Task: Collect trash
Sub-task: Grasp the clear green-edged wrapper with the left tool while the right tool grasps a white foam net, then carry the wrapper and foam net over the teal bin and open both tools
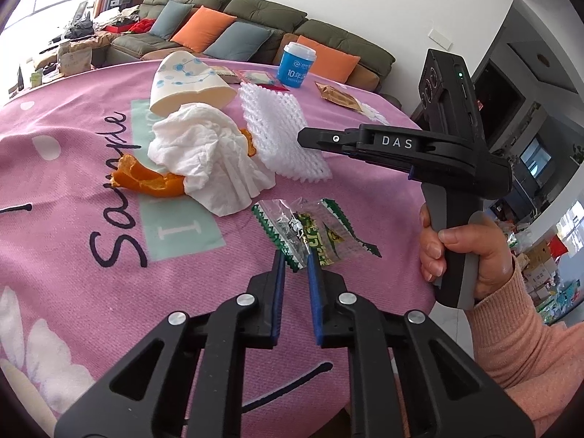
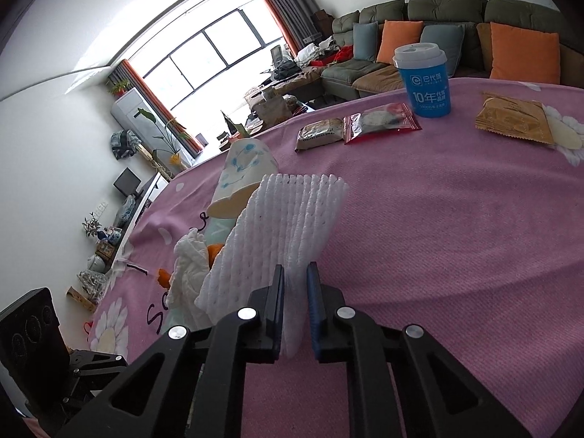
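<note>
On the pink tablecloth lies a clear green-and-white candy wrapper. My left gripper is shut on its near corner. A white foam fruit net lies further back, and my right gripper reaches it from the right, held by a hand in a peach sleeve. In the right wrist view the foam net runs up between the blue pads, with my right gripper shut on its near edge. A crumpled white tissue, orange peel and a squashed paper cup lie to the left.
A blue cup with a white lid stands at the table's far side. Beside it lie a red snack packet, a grey-brown packet and a brown packet. A green sofa with cushions runs behind the table.
</note>
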A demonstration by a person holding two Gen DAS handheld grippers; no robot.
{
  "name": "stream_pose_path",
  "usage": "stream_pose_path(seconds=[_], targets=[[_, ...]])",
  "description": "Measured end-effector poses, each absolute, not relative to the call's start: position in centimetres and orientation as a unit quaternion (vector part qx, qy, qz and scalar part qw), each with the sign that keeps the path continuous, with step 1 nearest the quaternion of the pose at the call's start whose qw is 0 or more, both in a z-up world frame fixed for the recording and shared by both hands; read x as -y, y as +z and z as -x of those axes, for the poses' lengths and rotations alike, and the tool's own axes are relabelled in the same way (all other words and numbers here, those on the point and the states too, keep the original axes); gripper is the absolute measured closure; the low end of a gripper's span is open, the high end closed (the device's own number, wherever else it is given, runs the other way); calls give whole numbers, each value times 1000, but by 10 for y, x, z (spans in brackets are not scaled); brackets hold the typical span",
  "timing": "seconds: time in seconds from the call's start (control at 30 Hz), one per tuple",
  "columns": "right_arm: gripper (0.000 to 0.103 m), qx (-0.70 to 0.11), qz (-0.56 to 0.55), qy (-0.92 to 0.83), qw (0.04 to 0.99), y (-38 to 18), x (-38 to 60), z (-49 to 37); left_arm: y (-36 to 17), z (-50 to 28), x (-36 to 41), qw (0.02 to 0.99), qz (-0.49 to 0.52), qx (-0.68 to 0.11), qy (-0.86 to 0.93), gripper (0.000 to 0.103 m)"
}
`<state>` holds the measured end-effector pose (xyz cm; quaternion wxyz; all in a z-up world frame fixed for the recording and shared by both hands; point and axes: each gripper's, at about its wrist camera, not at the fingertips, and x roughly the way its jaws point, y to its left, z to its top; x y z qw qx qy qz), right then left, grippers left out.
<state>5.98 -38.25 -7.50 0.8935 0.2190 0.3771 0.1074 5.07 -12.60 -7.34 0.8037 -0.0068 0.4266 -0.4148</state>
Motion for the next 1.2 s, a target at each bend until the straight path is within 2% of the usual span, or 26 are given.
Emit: stream_pose_path(seconds=[0.67, 1.2], targets=[[93, -307, -211, 127, 920, -31, 368, -29, -49, -42, 52, 846, 37, -389, -364, 90], [93, -305, -180, 204, 913, -19, 303, -37, -40, -28, -10, 871, 58, -378, -308, 91]])
